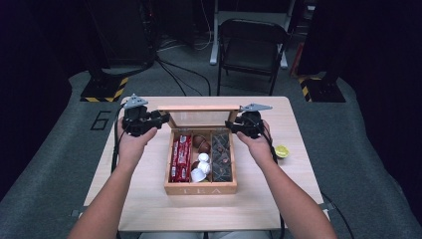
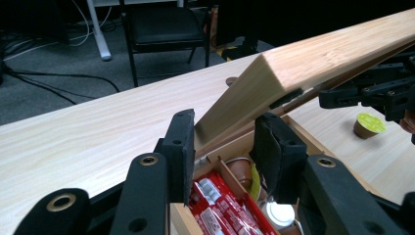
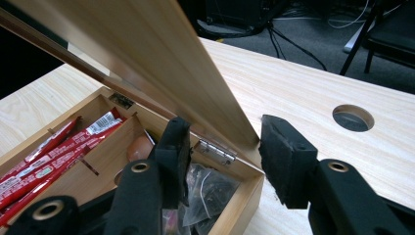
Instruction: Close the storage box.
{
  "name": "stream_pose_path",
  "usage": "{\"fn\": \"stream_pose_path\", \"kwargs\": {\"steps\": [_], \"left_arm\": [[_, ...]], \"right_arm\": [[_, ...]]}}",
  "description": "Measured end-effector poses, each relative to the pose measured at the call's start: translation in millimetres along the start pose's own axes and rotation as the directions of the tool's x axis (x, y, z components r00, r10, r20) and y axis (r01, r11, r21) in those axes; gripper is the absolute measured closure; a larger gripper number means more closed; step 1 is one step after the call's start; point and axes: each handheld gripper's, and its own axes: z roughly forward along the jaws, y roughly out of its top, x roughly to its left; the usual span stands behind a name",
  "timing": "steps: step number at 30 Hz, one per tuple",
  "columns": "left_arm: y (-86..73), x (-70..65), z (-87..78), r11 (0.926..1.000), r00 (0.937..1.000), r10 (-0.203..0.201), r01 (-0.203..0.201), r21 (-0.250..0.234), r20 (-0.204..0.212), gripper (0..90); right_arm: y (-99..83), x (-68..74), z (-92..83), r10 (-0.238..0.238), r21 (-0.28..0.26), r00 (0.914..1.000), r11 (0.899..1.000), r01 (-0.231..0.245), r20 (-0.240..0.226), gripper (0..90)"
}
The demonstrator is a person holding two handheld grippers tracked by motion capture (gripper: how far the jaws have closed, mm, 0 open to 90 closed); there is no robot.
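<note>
A wooden tea box [image 1: 200,189] stands mid-table with its glass-paned lid [image 1: 201,108] raised. Inside lie red sachets [image 1: 181,158], brown and white capsules [image 1: 201,167] and dark tea bags [image 1: 221,157]. My left gripper [image 1: 161,119] is at the lid's left end. In the left gripper view its jaws [image 2: 222,132] are shut on the lid's corner [image 2: 235,107]. My right gripper [image 1: 234,124] is at the lid's right end. In the right gripper view its jaws [image 3: 225,132] straddle the lid's edge [image 3: 147,49] with a slight gap, open.
A green-topped capsule [image 1: 282,151] sits on the table [image 1: 149,199] to the right of the box. A cable hole [image 3: 353,117] pierces the tabletop behind the box. A black folding chair [image 1: 251,45] stands beyond the far edge.
</note>
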Motion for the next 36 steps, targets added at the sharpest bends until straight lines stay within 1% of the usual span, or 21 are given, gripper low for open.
{"fn": "stream_pose_path", "kwargs": {"steps": [5,11,15,17,18,21,22,24,25,27,28,30,33,35,36], "left_arm": [[-6.3,-2.6,-3.1,1.0,1.0,-0.001,0.001,-0.005,0.006,60.2],[-13.7,-5.9,-7.1,1.0,0.9999,0.005,-0.005,-0.002,0.014,59.8],[-20.1,-8.7,-10.3,0.9998,0.9997,0.018,-0.018,0.002,0.019,59.5],[-23.1,-10.0,-11.7,0.9998,0.9996,0.021,-0.021,0.005,0.022,59.3],[-24.7,-11.2,-12.1,0.9998,0.9996,0.02,-0.02,0.003,0.019,59.3],[-28.7,-13.0,-13.9,0.9996,0.9994,0.028,-0.028,0.008,0.022,59.1],[-30.6,-13.7,-14.5,0.9997,0.9995,0.024,-0.024,0.007,0.022,59.1],[-33.6,-14.2,-15.6,0.9998,0.9994,0.019,-0.019,0.007,0.028,58.9],[-34.6,-14.0,-16.0,0.9998,0.9993,0.02,-0.021,0.008,0.032,58.7],[-37.7,-14.4,-17.3,0.9998,0.9991,0.014,-0.015,0.011,0.039,58.5],[-39.3,-15.1,-17.6,0.9999,0.9991,0.013,-0.014,0.008,0.039,58.5],[-42.1,-15.9,-18.6,0.9998,0.999,0.015,-0.016,0.011,0.042,58.3],[-47.7,-18.2,-20.2,0.9996,0.9988,0.022,-0.022,0.016,0.044,58.3],[-51.6,-19.6,-21.4,0.9995,0.9988,0.024,-0.025,0.019,0.044,58.3],[-53.3,-20.2,-21.8,0.9995,0.9987,0.025,-0.025,0.019,0.045,58.3]], "right_arm": [[-1.0,8.4,-7.6,-0.026,0.003,0.9996,1.0,0.026,0.014,51.3],[-6.2,14.6,-17.2,-0.019,-0.01,0.9997,1.0,0.019,0.013,50.4],[-9.7,18.8,-26.7,-0.046,-0.041,0.9989,0.998,0.046,0.007,50.0],[-11.1,21.0,-31.9,-0.047,-0.051,0.9989,0.998,0.046,-0.005,50.0],[-11.7,21.5,-34.5,-0.061,-0.064,0.9981,0.996,0.061,-0.005,50.1],[-13.8,26.6,-44.0,-0.077,-0.083,0.9969,0.994,0.076,-0.012,50.0],[-14.2,27.8,-46.0,-0.081,-0.088,0.9966,0.993,0.08,-0.016,49.7],[-15.6,31.3,-51.1,-0.081,-0.091,0.9964,0.993,0.079,-0.022,48.7],[-16.4,32.7,-53.7,-0.081,-0.084,0.9964,0.993,0.079,-0.025,48.4],[-18.0,33.9,-57.0,-0.066,-0.072,0.997,0.995,0.063,-0.04,48.6],[-19.8,34.3,-59.7,-0.054,-0.073,0.9973,0.996,0.05,-0.05,48.5],[-22.5,36.5,-64.1,-0.043,-0.072,0.9974,0.997,0.038,-0.058,48.5],[-26.1,40.5,-71.5,-0.059,-0.087,0.9963,0.995,0.054,-0.062,48.5],[-28.2,43.9,-75.7,-0.078,-0.094,0.9955,0.993,0.073,-0.054,48.6],[-29.3,45.1,-77.7,-0.096,-0.098,0.9941,0.991,0.091,-0.05,48.5]]}}
